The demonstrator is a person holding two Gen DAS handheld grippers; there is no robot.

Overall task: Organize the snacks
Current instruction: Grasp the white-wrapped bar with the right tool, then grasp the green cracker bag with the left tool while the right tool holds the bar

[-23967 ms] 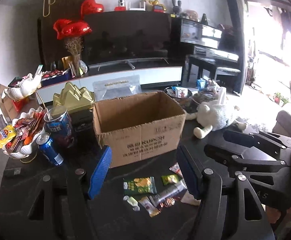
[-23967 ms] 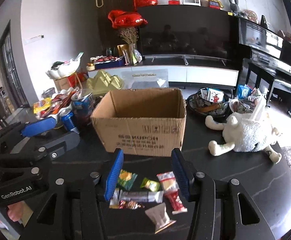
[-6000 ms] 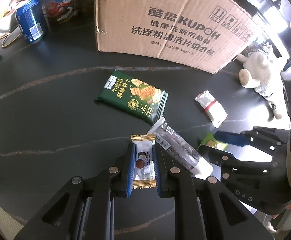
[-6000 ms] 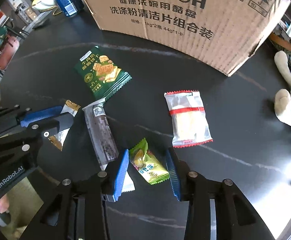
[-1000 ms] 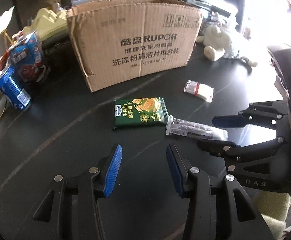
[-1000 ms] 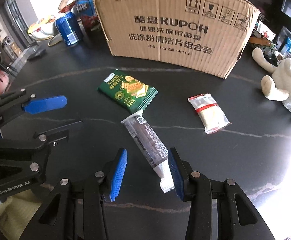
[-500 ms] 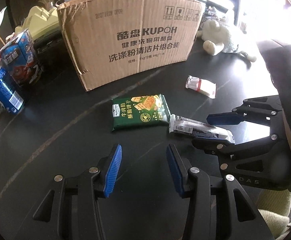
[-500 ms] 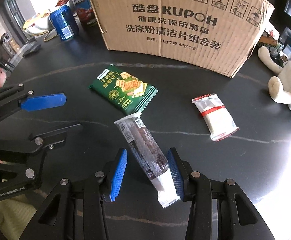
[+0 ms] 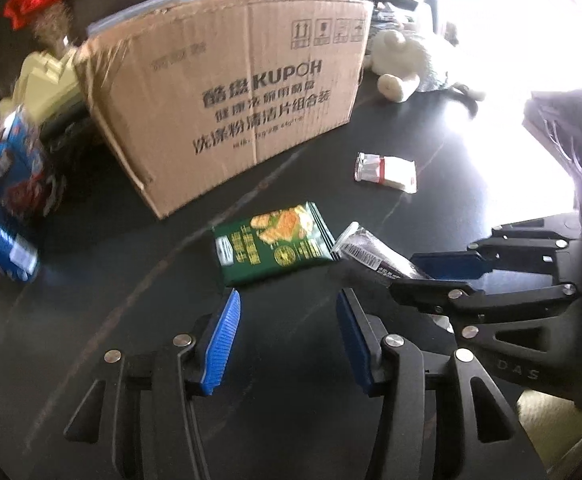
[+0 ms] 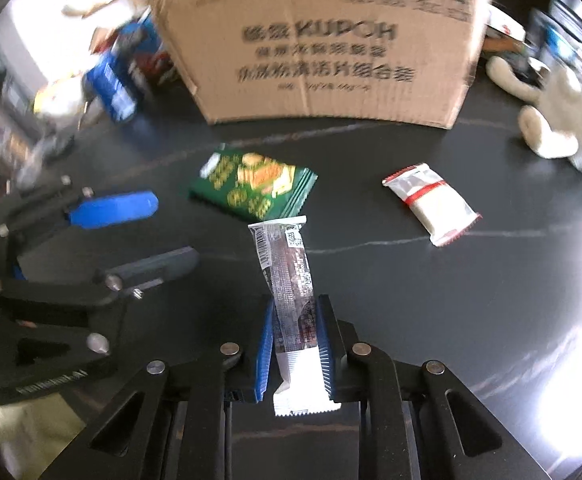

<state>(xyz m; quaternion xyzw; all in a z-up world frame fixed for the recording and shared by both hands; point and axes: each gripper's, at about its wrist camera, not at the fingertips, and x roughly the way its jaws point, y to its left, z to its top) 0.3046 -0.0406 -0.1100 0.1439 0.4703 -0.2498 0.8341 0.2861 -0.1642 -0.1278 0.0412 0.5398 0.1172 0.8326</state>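
- Snacks, left wrist view: green cracker pack (image 9: 271, 246) flat on the dark table (image 9: 91, 280), just past the left tongs (image 9: 287, 340), which have just been opening and stand apart, nothing between.
- White packet (image 9: 387, 167) near the cardboard box (image 9: 231, 96).
- Right wrist view: right tongs (image 10: 295, 344) just closed, pinching the long dark snack bar (image 10: 291, 280), its far end beside the green pack.

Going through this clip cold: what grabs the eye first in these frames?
The big brown cardboard box with black print fills the back of the dark table. In front, the right gripper is shut on a long dark snack bar wrapper; a green cracker packet lies just beyond it.
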